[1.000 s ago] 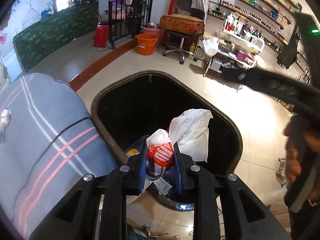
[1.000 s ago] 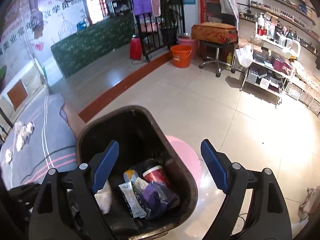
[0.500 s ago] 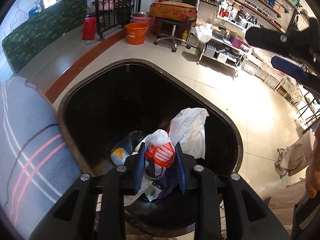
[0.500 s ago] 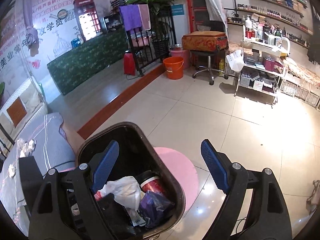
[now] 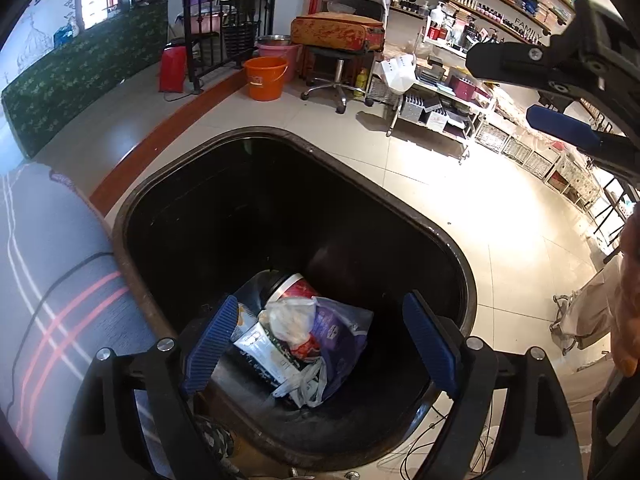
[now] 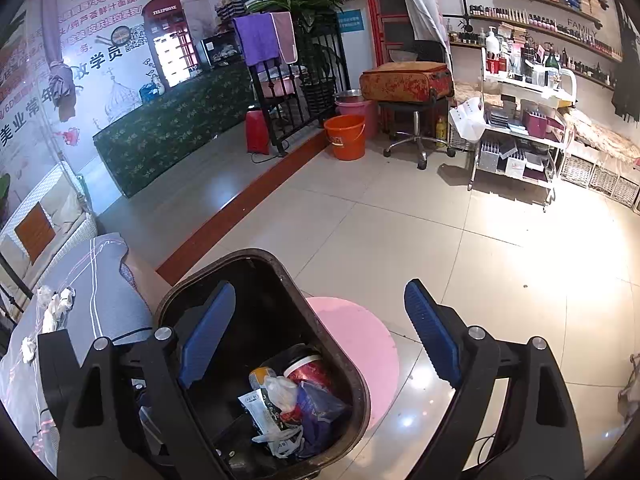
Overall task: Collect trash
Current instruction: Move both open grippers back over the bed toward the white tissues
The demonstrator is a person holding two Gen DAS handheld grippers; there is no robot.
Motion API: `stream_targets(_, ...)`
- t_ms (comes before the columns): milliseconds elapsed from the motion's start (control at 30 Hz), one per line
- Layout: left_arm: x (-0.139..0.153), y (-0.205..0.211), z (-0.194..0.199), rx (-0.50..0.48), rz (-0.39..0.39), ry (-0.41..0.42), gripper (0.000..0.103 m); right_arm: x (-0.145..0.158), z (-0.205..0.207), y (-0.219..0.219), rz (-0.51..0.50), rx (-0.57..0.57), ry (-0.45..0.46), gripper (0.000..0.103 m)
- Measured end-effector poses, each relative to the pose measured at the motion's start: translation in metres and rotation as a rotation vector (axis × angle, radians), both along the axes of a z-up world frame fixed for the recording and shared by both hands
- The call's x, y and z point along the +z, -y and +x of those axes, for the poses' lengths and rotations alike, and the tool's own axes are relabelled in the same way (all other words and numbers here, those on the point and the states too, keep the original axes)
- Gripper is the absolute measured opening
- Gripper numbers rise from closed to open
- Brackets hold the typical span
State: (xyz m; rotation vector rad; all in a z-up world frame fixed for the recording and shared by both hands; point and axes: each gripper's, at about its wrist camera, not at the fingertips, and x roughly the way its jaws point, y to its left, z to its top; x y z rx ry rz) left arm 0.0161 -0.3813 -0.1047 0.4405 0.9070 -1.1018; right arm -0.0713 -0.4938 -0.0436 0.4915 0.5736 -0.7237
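Trash (image 5: pixel 298 332) lies in bin (image 5: pixel 452 248) — below just-opened left gripper (image 5: pixel 320 344).

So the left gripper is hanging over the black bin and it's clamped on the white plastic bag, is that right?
Not quite. The left gripper does hang over the black bin, but its jaws have just been opening and stand wide with nothing between them. The white plastic bag lies loose on the trash in the bin, as the left wrist view shows.

Bin (image 5: pixel 448 240) near rim cut off by frame bottom, red cup (image 5: pixel 298 290) half buried under bags, packet print unreadable.
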Motion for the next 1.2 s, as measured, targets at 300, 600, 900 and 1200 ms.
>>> stream_targets(300,0.019,-0.034,0.004,0.062,-0.047,0.013,0.086,-0.002,0.012,-0.007,0.033,0.046,0.026,0.091)
stream_targets(600,0.033,-0.090,0.019,0.165,-0.062,0.064,0.087,-0.009,0.062,-0.048,0.077,0.233,0.022,0.091)
stream_targets(900,0.041,-0.177,0.068,0.407,-0.062,0.088,0.087,-0.013,0.127,-0.123,0.083,0.485,0.001,0.091)
stream_targets(1200,0.044,-0.297,0.123,0.737,-0.029,0.114,0.087,-0.012,0.190,-0.196,0.081,0.688,-0.029,0.091)
